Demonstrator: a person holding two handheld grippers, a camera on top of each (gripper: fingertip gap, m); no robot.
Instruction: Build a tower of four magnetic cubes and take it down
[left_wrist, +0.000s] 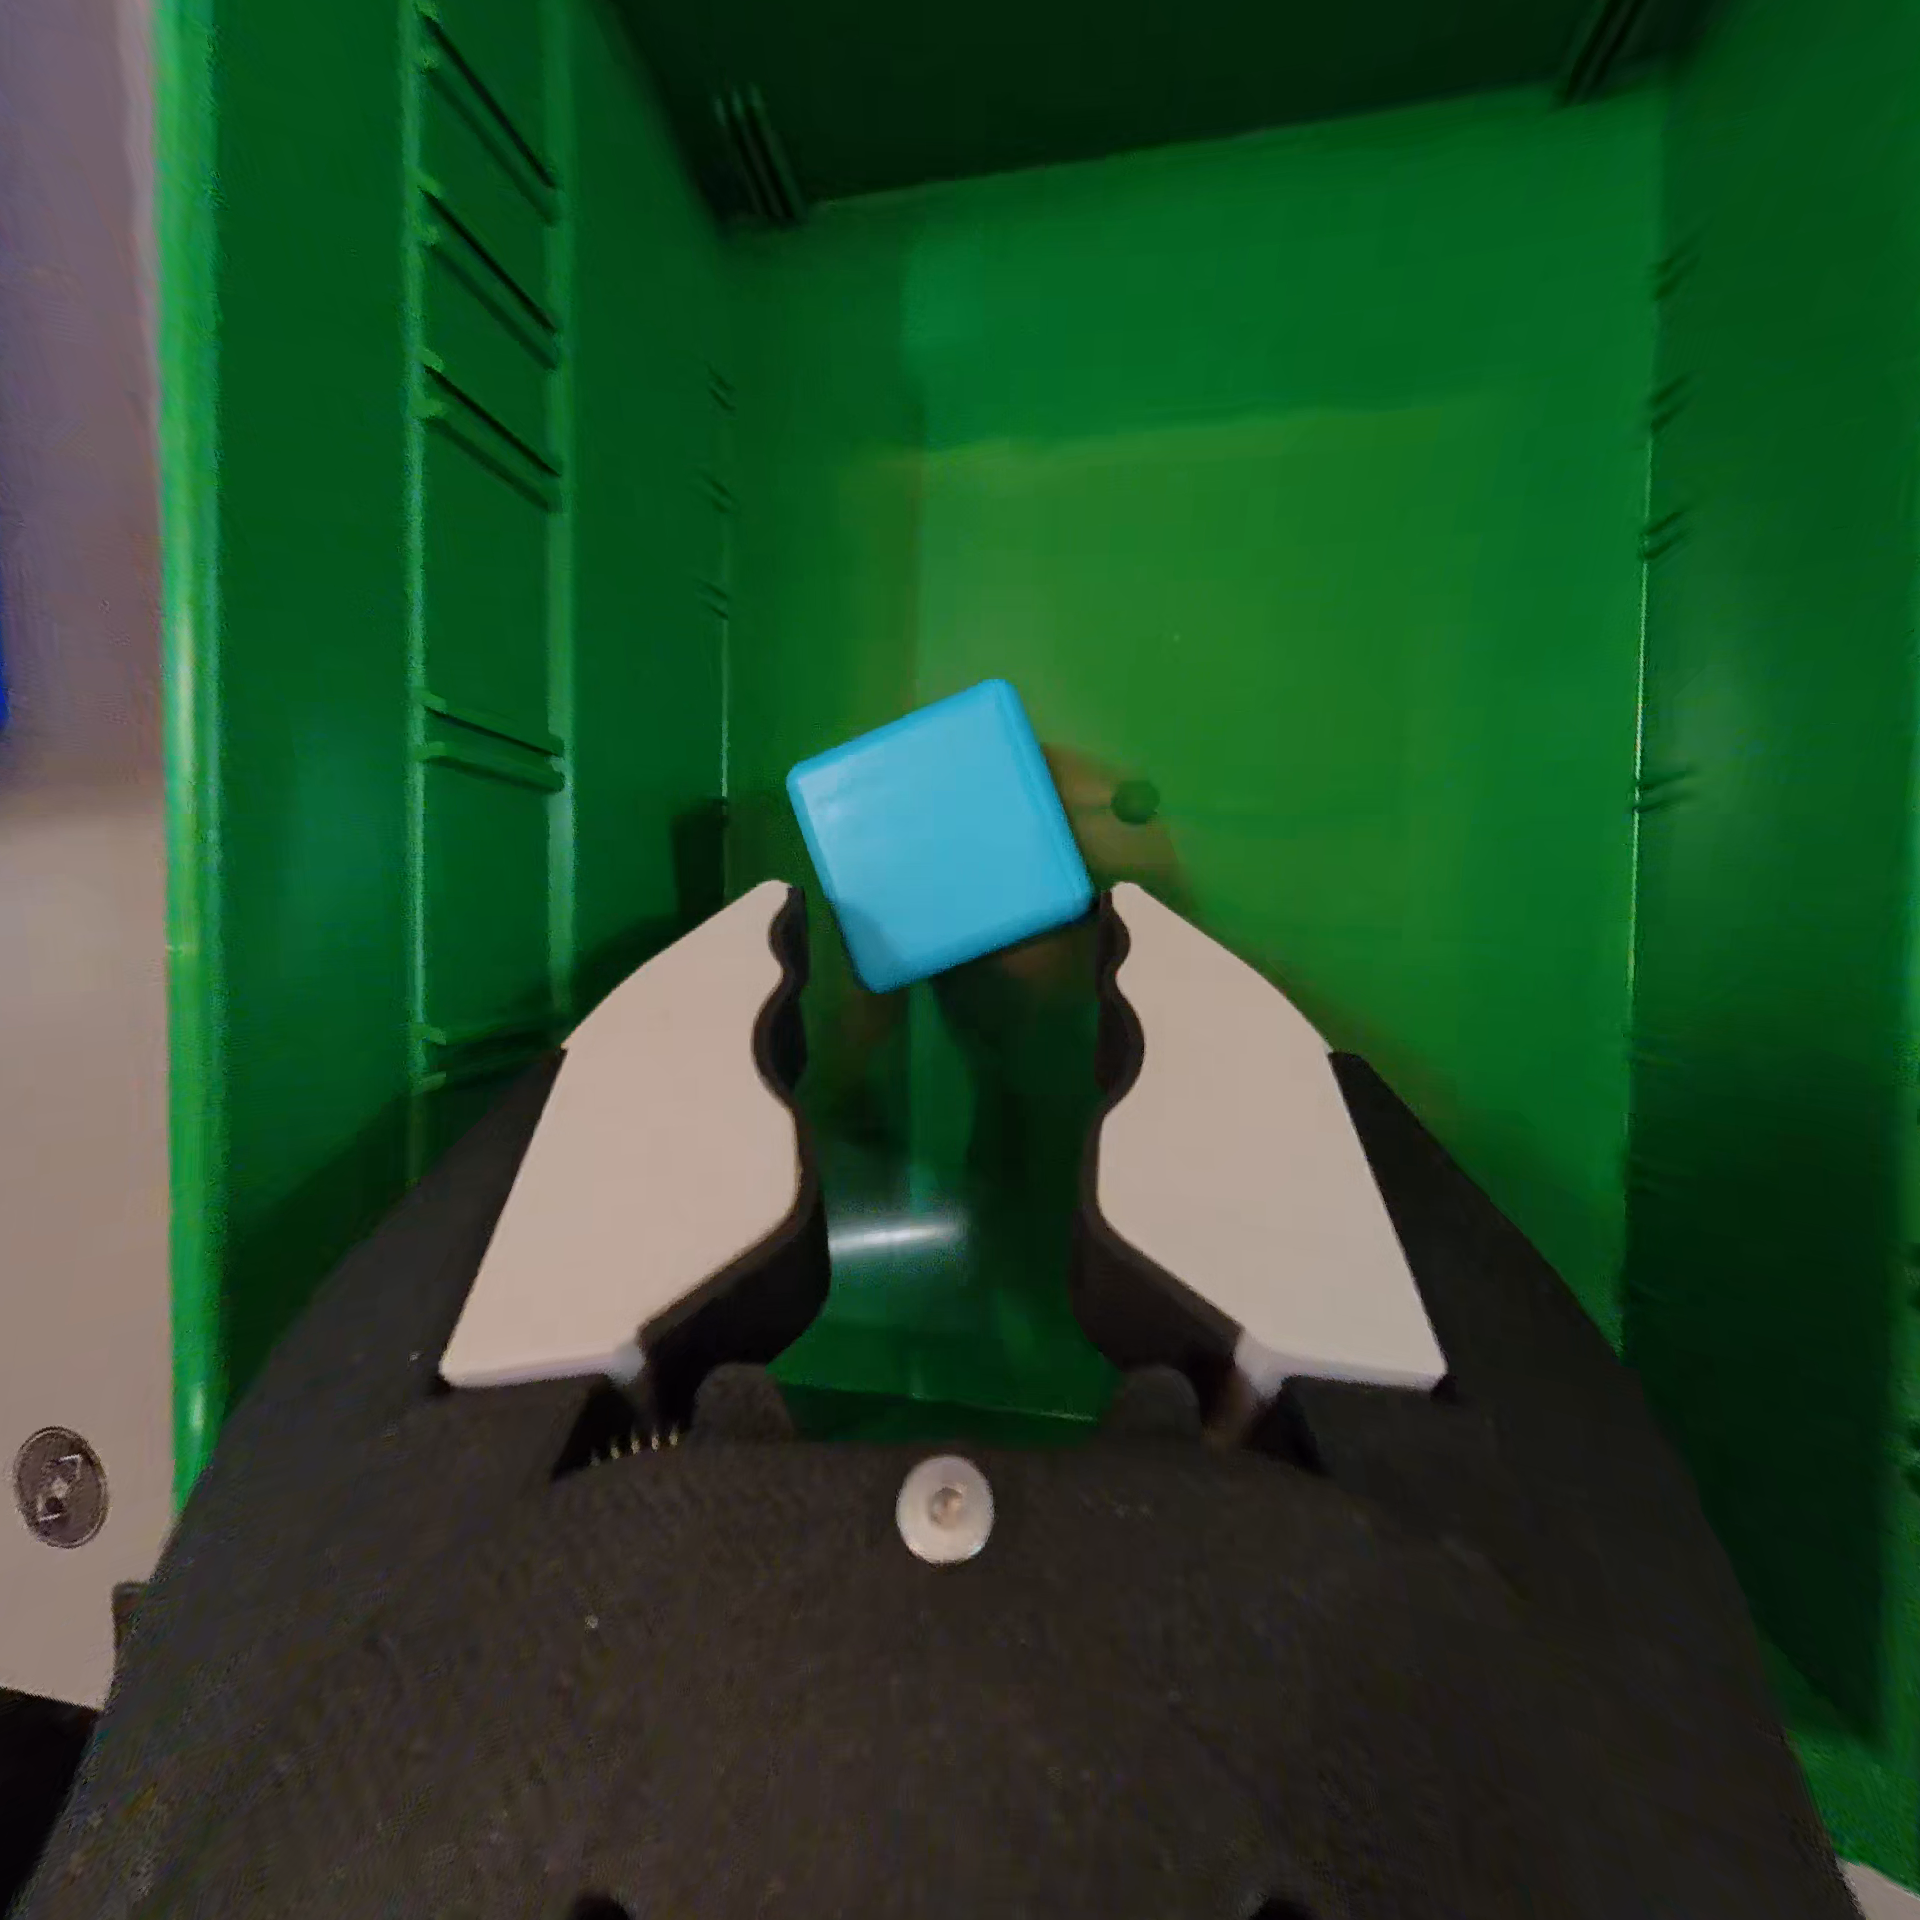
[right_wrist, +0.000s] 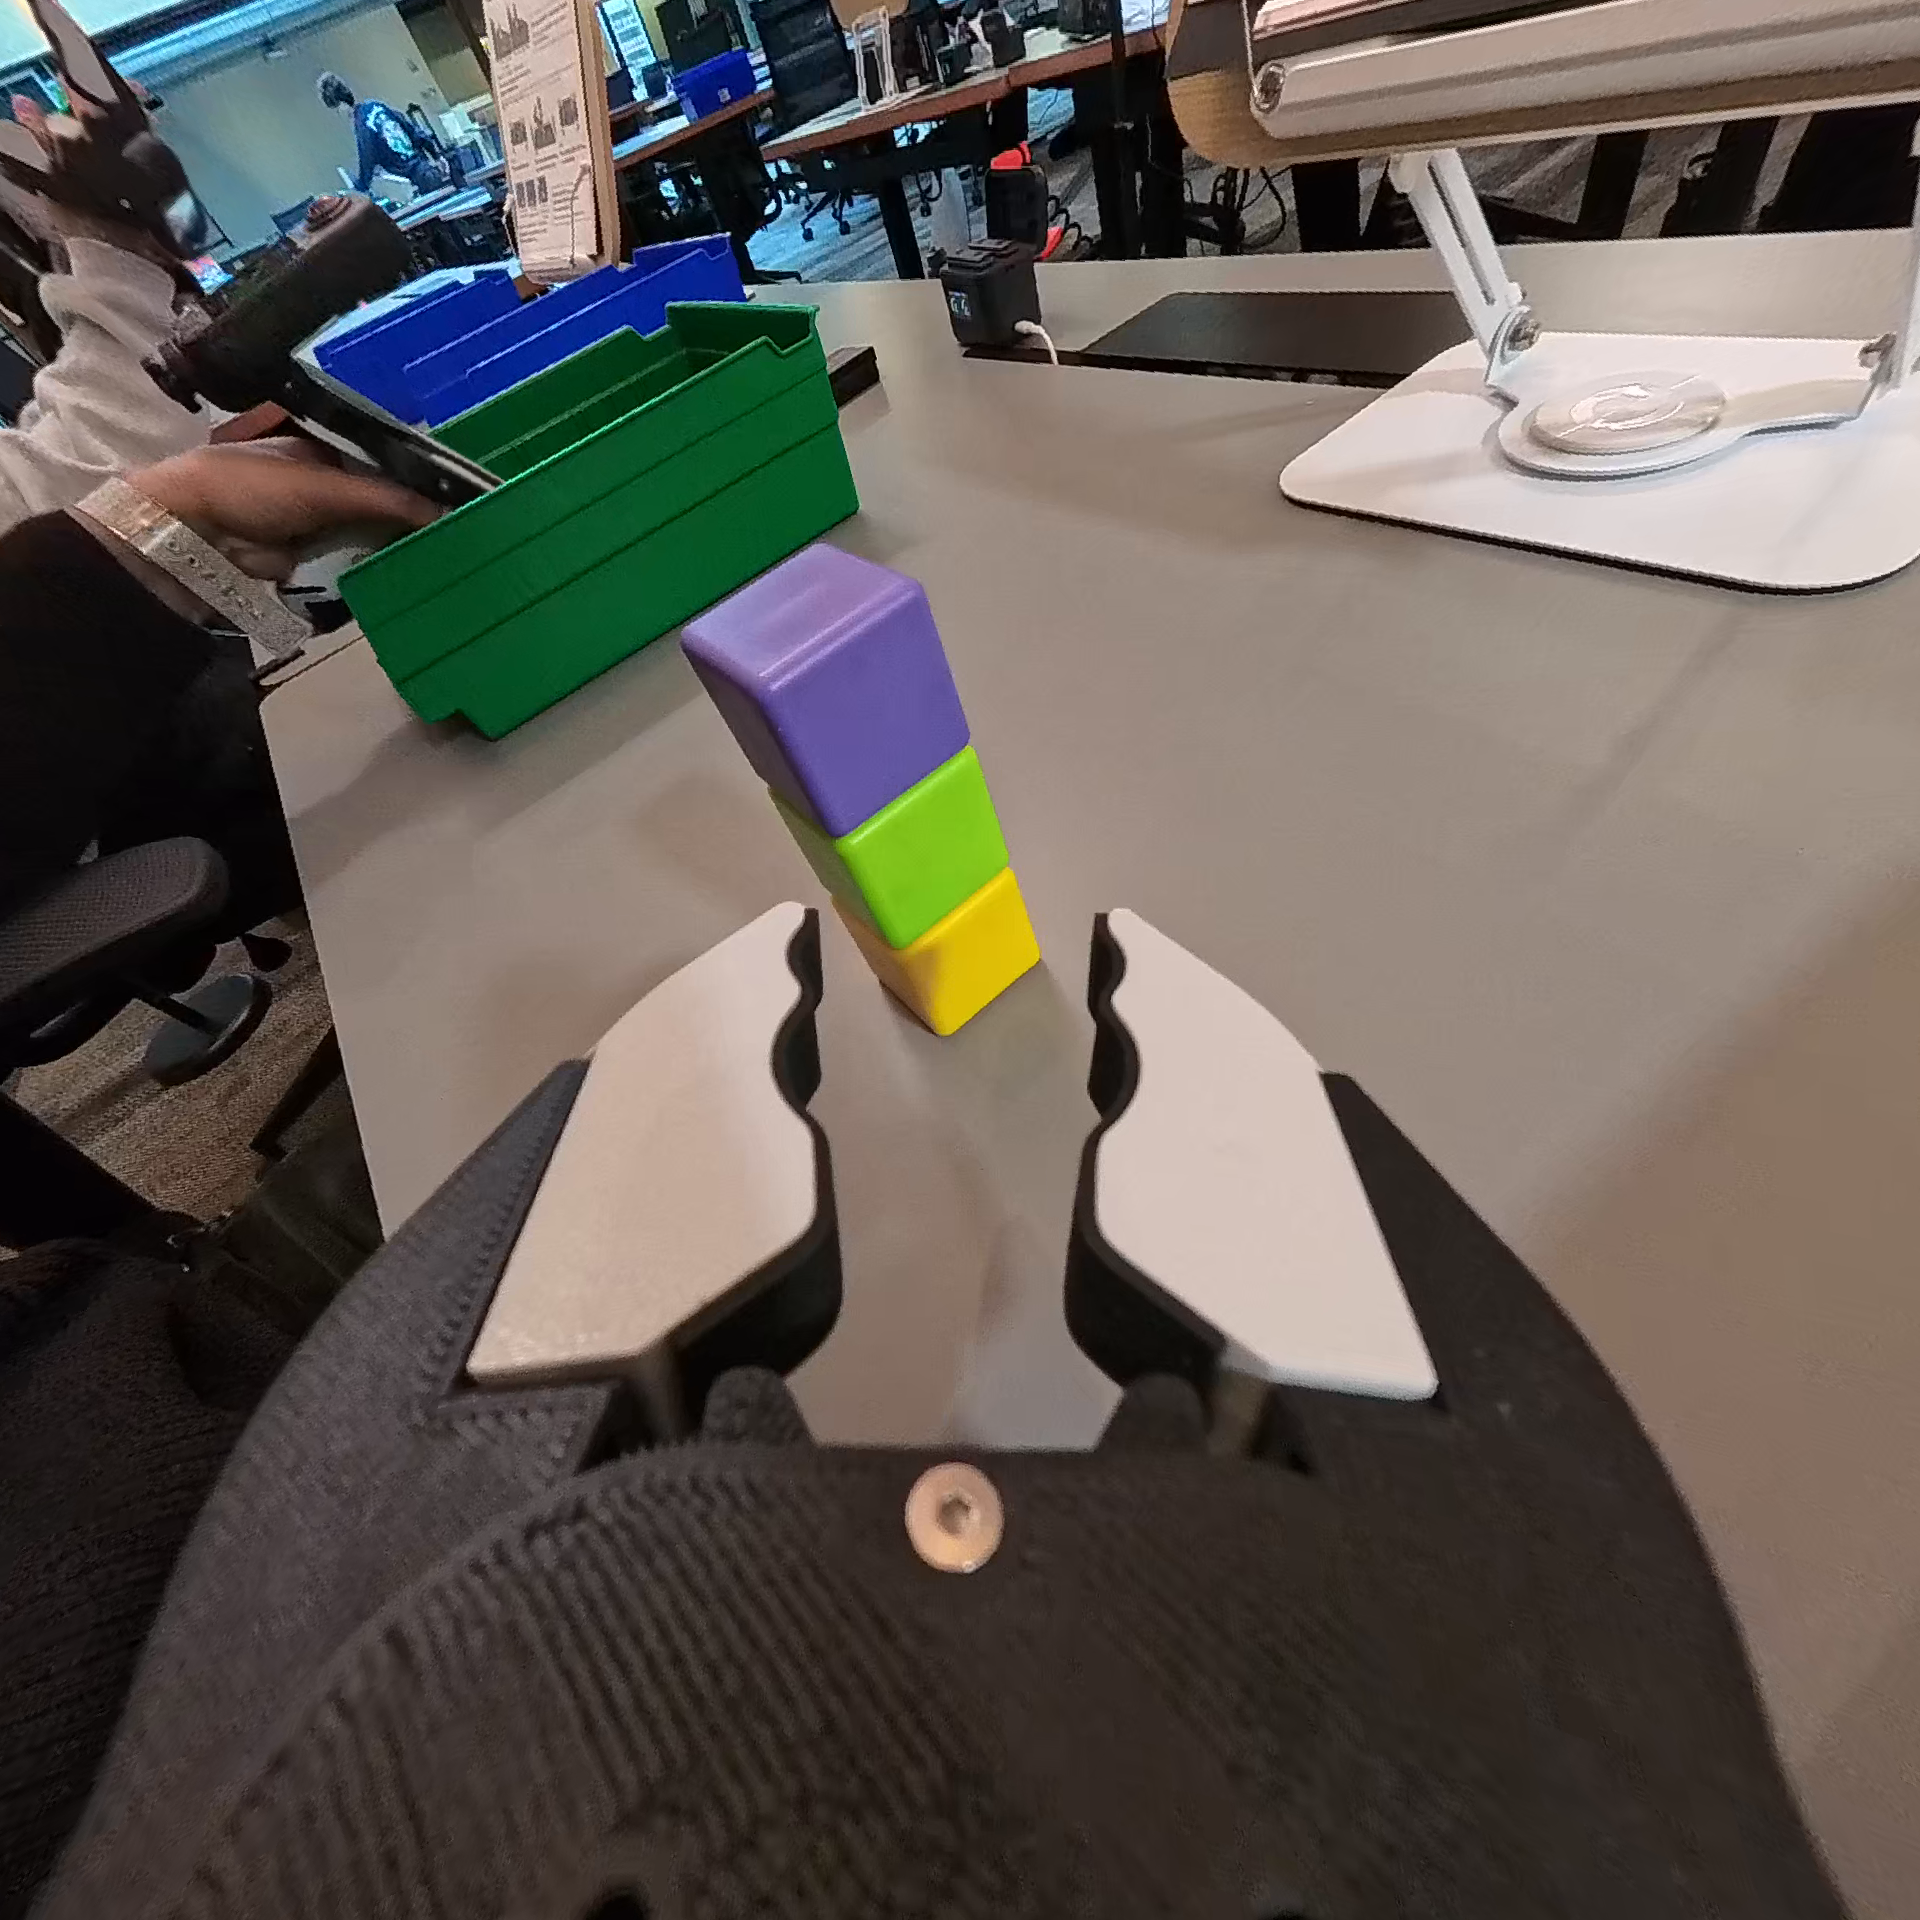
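My left gripper (left_wrist: 945, 899) is inside a green bin (left_wrist: 1299, 623), jaws open. A light blue cube (left_wrist: 940, 836) sits tilted right at its fingertips, its right corner against the right finger; the fingers do not clamp it. My right gripper (right_wrist: 954, 920) is open and empty above the grey table (right_wrist: 1351, 883). Just ahead of its tips stands a stack: a yellow cube (right_wrist: 961, 961) at the bottom, a green cube (right_wrist: 920, 842) in the middle, a purple cube (right_wrist: 842, 686) on top. The green bin (right_wrist: 623, 540) lies farther left, with the other gripper (right_wrist: 343, 384) reaching into it.
Blue bins (right_wrist: 520, 322) stand behind the green one. A white stand base (right_wrist: 1621, 457) sits at the back right, and a small black device (right_wrist: 987, 291) at the back. A chair (right_wrist: 104, 935) is left of the table edge. A person's sleeve shows at far left. It is some 5 cm from my right tips to the purple cube (right_wrist: 842, 686).
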